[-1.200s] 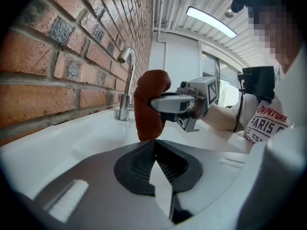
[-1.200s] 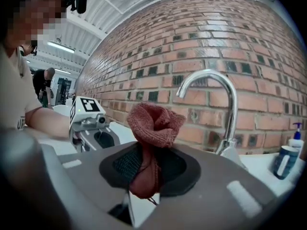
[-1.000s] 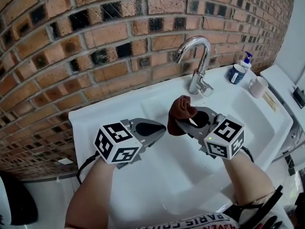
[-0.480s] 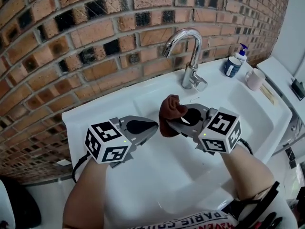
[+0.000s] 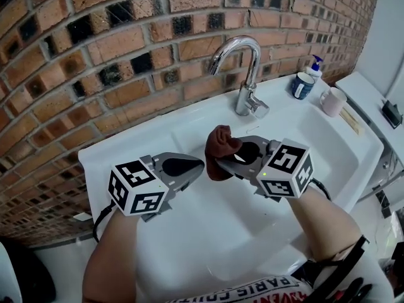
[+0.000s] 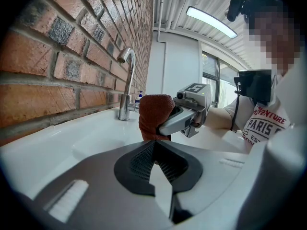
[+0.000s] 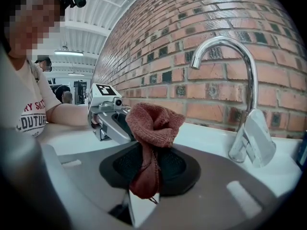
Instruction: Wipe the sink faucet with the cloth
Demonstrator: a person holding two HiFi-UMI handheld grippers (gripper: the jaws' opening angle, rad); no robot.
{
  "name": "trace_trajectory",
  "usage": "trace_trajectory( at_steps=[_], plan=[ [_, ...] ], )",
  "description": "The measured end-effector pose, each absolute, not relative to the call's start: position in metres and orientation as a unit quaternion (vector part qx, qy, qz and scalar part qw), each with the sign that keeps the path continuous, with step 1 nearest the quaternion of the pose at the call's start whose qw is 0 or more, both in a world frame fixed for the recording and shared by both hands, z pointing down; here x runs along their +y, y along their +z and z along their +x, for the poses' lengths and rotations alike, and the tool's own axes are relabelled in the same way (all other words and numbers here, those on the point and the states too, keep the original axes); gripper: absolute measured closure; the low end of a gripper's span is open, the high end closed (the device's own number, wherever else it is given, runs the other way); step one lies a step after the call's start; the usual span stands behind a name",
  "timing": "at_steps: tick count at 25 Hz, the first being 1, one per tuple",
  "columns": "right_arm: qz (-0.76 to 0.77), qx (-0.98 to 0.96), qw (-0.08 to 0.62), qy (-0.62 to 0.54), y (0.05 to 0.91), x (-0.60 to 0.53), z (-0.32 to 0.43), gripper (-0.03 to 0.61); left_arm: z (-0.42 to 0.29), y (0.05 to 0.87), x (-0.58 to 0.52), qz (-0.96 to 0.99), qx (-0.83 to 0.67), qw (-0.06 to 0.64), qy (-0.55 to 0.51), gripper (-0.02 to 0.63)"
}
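Nearest the camera, both of the person's forearms reach in over the front edge of the white sink (image 5: 126, 153), each ending in a gripper with a cube of square markers at its rear. The left gripper (image 5: 199, 166) hovers above the left part of the basin with its jaws pressed together and nothing between them; its own view shows the ribbed dark pads meeting in a closed seam. Just beside it, tip almost to tip, the right gripper (image 5: 221, 161) is clamped on the cloth (image 7: 154, 123), a reddish-brown knitted rag pinched low between the pads so that a bunched, folded clump stands up above the jaws while a thin tail hangs below them (a loose thread dangles from that tail). The cloth is held in the air over the middle of the basin, apart from the sink surface and well short of the tap. Beyond the two grippers, on the back ledge, stands the chrome faucet (image 5: 252, 74), with a high curved spout arching toward the left and a lever handle at its base. Farther right along the ledge sit a blue mug (image 5: 302, 86), a pump bottle (image 5: 314, 64) just behind it, and a pink mug (image 5: 332, 101) nearer the corner. Behind everything rises a brick wall (image 5: 95, 43) of red and dark bricks.
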State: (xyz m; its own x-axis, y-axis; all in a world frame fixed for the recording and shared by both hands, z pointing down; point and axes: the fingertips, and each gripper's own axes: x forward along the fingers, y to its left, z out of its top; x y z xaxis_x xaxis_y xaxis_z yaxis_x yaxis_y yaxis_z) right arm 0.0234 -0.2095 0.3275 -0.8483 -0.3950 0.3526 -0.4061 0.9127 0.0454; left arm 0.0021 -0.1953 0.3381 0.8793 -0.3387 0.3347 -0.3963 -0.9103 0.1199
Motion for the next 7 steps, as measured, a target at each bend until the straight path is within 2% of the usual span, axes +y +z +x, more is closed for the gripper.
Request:
trace_trajectory(
  at_steps=[7],
  plan=[
    [0.194, -0.963, 0.186, 0.007, 0.3295, -0.2127, 0.0164, 0.489, -0.0035, 0.3357, -0.1985, 0.963, -0.203, 0.09, 0.154, 0.609]
  ],
)
